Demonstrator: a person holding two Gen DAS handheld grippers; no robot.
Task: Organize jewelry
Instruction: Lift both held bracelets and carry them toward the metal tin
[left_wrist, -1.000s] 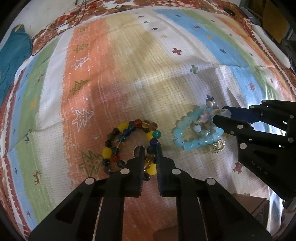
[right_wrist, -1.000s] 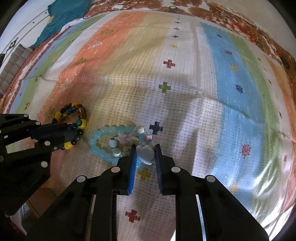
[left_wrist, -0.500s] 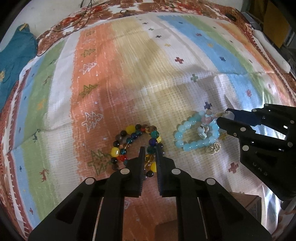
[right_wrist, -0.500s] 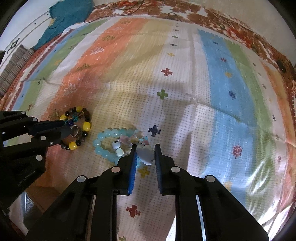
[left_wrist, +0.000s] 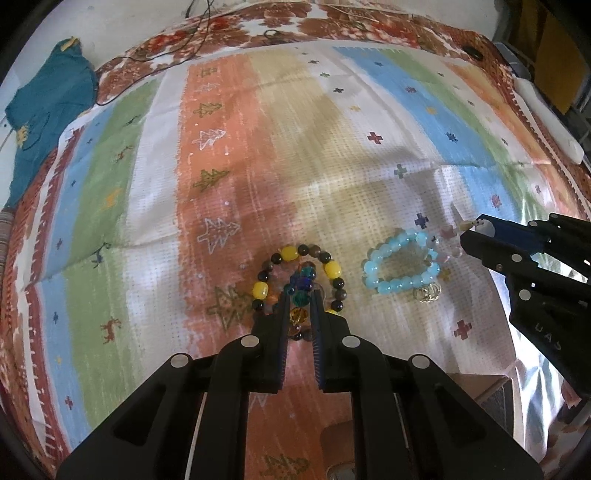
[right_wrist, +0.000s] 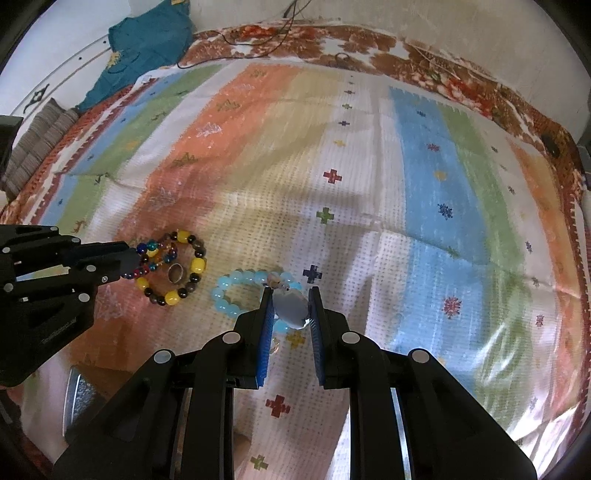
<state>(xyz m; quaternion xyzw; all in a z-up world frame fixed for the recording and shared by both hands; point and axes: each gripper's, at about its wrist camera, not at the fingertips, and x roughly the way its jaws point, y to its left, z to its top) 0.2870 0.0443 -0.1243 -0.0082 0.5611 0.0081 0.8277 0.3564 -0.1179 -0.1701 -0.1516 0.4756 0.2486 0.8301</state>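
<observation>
Surroundings: a striped woven cloth (left_wrist: 258, 155) is spread ahead of both grippers, with a teal garment (left_wrist: 48, 107) at its far left corner and a thin dark cord (right_wrist: 258, 44) trailing across the patterned far border.
In the way: a small ring (right_wrist: 176, 274) is seen lying inside the multicoloured loop, and gold rings (left_wrist: 427, 292) lie just below the pale blue loop, on its near side.
Left gripper (left_wrist: 300, 301): held closed on a strand of dark and teal beads of the multicoloured bead bracelet (left_wrist: 295, 254), whose loop spreads just ahead of the fingertips.
Right gripper (right_wrist: 290, 295): clamped on a pale shell-like charm (right_wrist: 291, 308) attached to the pale blue bead bracelet (right_wrist: 236, 284), which lies just ahead and to its left.
Look of the jewelry: yellow barrel beads are mixed with dark round ones on the first bracelet; translucent sky-blue rounds make up the second, with pinkish charms near the grip.
Spacing: the two bracelets are kept apart, side by side between the grippers.
Open room: bare cloth is left ahead of and to the right of the right gripper; a brown edge is glimpsed under the near side.
</observation>
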